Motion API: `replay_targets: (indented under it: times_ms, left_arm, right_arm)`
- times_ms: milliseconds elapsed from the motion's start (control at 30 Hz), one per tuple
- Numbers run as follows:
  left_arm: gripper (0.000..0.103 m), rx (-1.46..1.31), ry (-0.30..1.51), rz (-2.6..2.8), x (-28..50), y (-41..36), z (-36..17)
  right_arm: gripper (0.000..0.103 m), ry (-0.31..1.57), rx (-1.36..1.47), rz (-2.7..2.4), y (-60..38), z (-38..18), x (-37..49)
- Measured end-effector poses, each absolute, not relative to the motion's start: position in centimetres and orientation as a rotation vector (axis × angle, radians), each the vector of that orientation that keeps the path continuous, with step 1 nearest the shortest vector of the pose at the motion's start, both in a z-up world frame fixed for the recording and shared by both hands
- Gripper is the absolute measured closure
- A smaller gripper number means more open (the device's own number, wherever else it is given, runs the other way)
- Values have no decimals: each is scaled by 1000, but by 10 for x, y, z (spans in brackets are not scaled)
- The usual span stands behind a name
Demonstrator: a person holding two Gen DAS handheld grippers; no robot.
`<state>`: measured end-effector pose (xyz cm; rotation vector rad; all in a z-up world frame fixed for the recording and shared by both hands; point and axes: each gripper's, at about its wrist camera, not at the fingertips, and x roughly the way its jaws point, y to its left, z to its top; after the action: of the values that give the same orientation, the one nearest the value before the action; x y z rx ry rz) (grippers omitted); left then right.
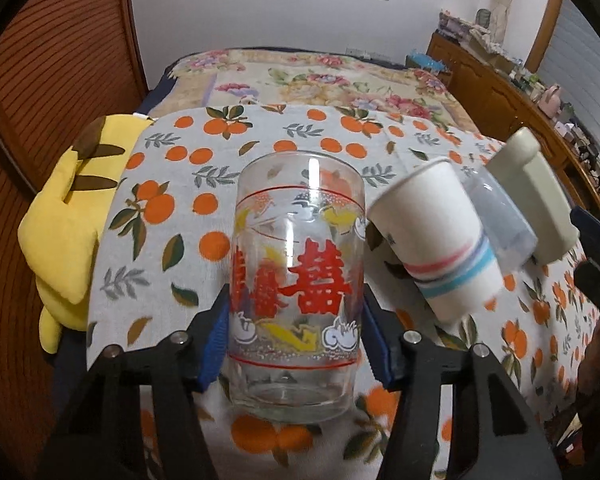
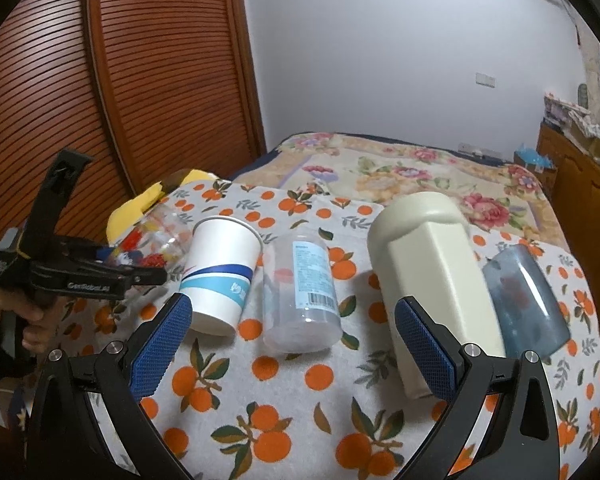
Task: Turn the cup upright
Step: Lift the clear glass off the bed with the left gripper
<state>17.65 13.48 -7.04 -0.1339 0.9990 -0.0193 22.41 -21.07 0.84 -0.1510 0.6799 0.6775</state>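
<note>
My left gripper point(image 1: 296, 316) is shut on a clear glass cup point(image 1: 296, 288) with red characters, mouth up, base low over the orange-print cloth point(image 1: 172, 216). In the right wrist view the same glass point(image 2: 156, 240) shows at the far left between the left gripper's fingers point(image 2: 112, 276). My right gripper point(image 2: 292, 320) is open and empty above the cloth, between a white paper cup point(image 2: 220, 272) and a cream cup point(image 2: 432, 280). The paper cup stands mouth up and also shows in the left wrist view point(image 1: 436, 236).
A clear plastic cup point(image 2: 300, 292), the cream cup and a blue-grey cup point(image 2: 528, 296) stand in a row on the cloth. A yellow plush toy point(image 1: 68, 232) lies at the left edge. A floral bed point(image 2: 400, 168) is behind, a wooden wardrobe point(image 2: 120, 80) left.
</note>
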Motion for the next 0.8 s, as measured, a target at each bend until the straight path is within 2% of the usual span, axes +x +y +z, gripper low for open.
replay_targets:
  times_ms: [400, 800]
  left_arm:
    - [46, -111, 900, -143, 119, 72, -32]
    - [46, -134, 924, -290, 93, -17, -47]
  right_arm:
    - [0, 647, -134, 590, -260, 15, 192]
    - [0, 644, -92, 459, -346, 13, 155]
